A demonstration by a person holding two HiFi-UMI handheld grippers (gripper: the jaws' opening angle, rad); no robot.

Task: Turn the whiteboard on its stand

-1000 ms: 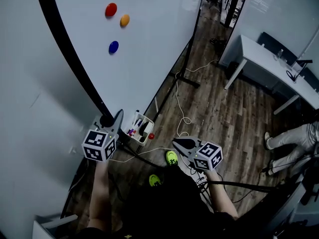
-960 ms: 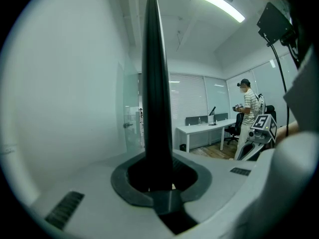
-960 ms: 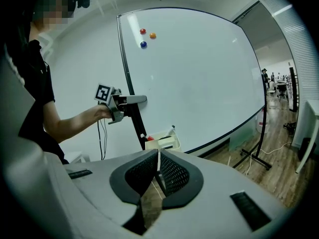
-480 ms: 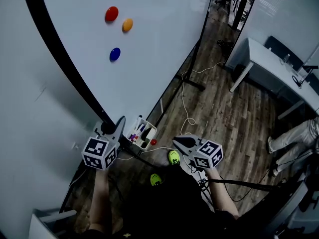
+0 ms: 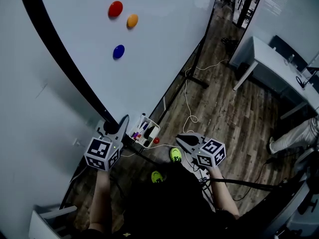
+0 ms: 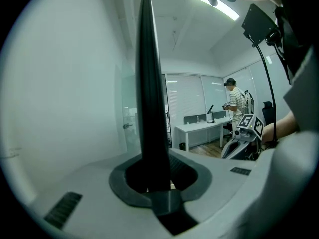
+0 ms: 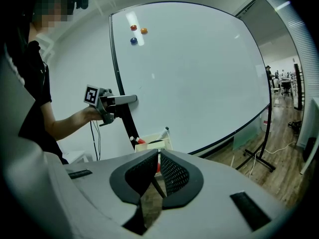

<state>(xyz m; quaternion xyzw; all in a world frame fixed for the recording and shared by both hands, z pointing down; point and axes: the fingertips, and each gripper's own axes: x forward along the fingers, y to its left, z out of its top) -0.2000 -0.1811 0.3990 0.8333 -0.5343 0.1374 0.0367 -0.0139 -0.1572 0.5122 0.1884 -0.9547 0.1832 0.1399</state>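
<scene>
Left tongs [image 5: 121,123] clamp the whiteboard [image 5: 164,44] edge; right tongs [image 5: 179,139] (empty, closed) hang apart.

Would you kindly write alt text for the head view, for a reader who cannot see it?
Seen from above, the left tool clamps the black frame at the edge of a whiteboard carrying three coloured magnets; the right tool hangs empty and closed over the wooden floor.

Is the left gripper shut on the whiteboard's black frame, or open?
Shut on it: the left gripper clamps the black frame between its pads.
</scene>
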